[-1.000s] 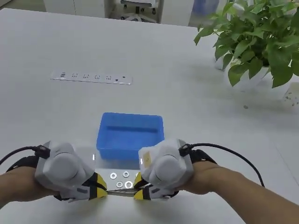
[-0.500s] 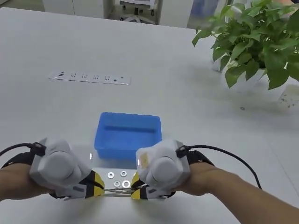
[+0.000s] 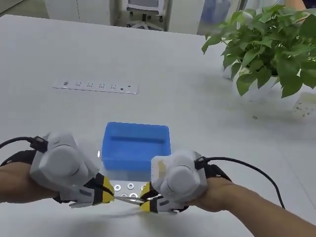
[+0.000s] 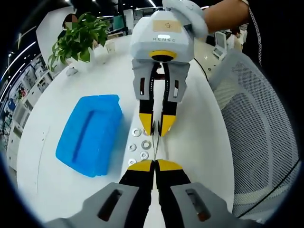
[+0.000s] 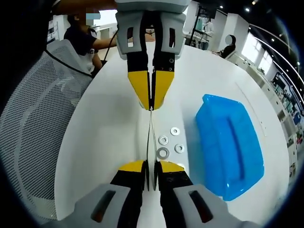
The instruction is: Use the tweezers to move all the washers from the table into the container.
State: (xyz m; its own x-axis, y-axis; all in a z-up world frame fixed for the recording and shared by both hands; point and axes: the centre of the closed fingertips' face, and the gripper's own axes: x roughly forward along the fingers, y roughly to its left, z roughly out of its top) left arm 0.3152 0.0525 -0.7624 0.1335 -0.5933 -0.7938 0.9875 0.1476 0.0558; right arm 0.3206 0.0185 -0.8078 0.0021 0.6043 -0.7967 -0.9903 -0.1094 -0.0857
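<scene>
Between left gripper [image 3: 109, 196] and right gripper [image 3: 144, 200], thin tweezers [image 3: 129, 199] barely show.

The container [image 3: 136, 140] is bright blue on a plain white table [image 3: 197, 98], the washers [image 5: 163, 153] and tweezers [image 5: 151, 135] silvery, the left gripper [image 4: 155, 165] and right gripper [image 5: 151, 166] pale grey with black fingers [image 4: 137, 190] tipped yellow, the plant [image 3: 266, 44] green, the chair back [image 5: 42, 104] white mesh.

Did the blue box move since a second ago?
No. The blue box keeps the same spot below and to the right of the white power strip; only the camera shifted a little.
</scene>
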